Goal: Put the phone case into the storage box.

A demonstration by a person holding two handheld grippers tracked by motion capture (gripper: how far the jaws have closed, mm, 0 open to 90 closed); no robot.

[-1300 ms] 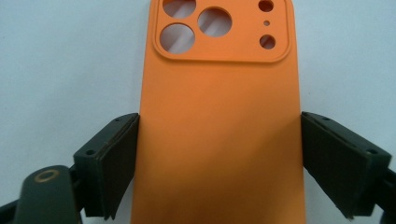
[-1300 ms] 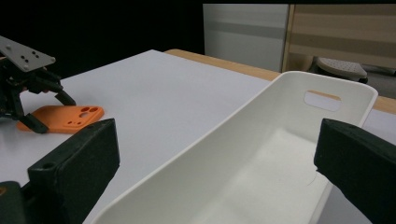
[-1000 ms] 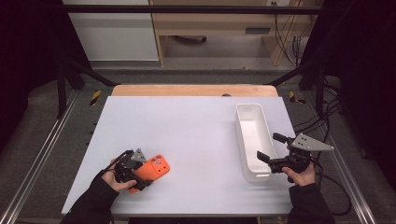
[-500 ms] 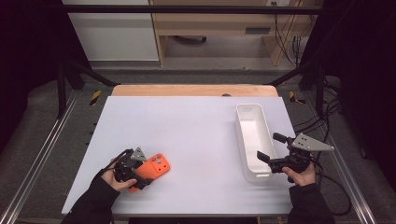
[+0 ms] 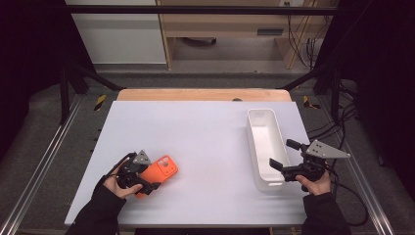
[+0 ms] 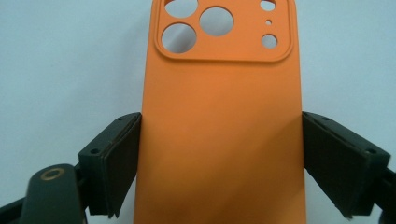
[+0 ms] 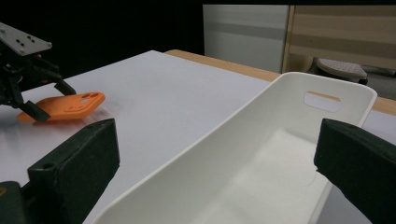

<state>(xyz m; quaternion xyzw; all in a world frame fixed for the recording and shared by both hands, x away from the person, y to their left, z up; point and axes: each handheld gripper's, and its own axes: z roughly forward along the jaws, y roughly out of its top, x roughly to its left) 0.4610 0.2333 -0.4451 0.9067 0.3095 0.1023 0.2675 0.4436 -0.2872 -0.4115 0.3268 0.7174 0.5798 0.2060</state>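
- While the left gripper (image 5: 147,182) sits low at the table's near-left corner, its jaws straddle the orange phone case (image 5: 160,170); the left gripper view shows the pads hard against both long edges, which reads as a grip across the case's width.
- Lying back-up on the white table (image 5: 195,127), the case (image 6: 219,126) runs its long axis straight out from the jaws, camera cut-outs at the far end, so any lift would carry it lengthwise ahead of the hand.
- Open tabletop stretches between the case and the white bin (image 5: 264,147), well apart to the right, with nothing in the way.
- Set lengthwise away from the person, the bin stands empty, a handle slot in its far wall.
- At the bin's near end the right gripper (image 5: 286,157) hovers with jaws spread wide on either side of the rim, pressing on nothing.
- Judged from this, the left hand is the nearer to the case, and the right looks placed to steady the bin (image 7: 261,154).
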